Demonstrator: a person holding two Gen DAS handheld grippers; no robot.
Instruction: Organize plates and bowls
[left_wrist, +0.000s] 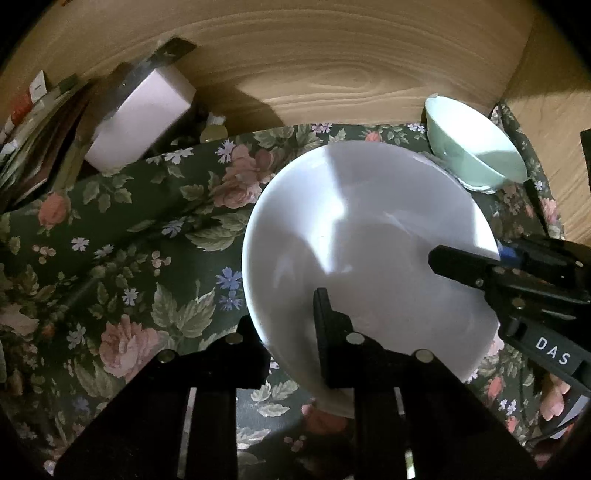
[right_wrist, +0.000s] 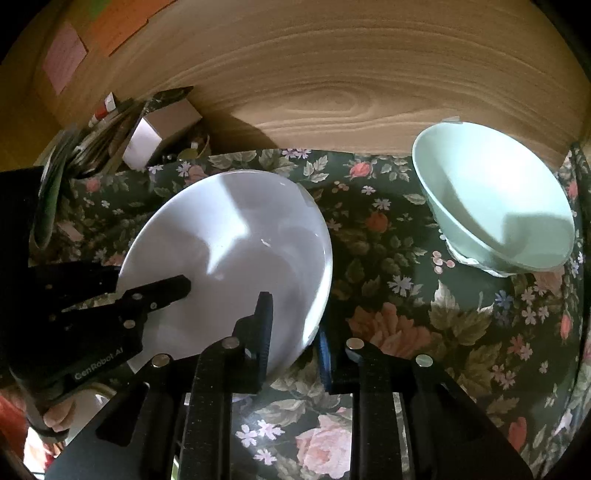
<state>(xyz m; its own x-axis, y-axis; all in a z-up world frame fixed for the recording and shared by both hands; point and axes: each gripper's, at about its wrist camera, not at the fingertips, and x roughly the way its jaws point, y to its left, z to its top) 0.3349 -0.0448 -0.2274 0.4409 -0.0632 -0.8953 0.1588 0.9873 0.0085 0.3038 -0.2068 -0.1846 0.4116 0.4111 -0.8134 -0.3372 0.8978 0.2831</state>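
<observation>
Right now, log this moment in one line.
left gripper: shut on round white bowl rim | right gripper: shut on same rim | pale green bowl: untouched

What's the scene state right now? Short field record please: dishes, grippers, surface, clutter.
held dish: white bowl, tilted, rim gripped on two sides
left gripper: shut on the white bowl's rim
right gripper: shut on the white bowl's rim
other dish: pale green bowl, tilted, at the far right, apart from the white one
surface: floral tablecloth
backdrop: wooden panel
clutter: white box and papers, far left
</observation>
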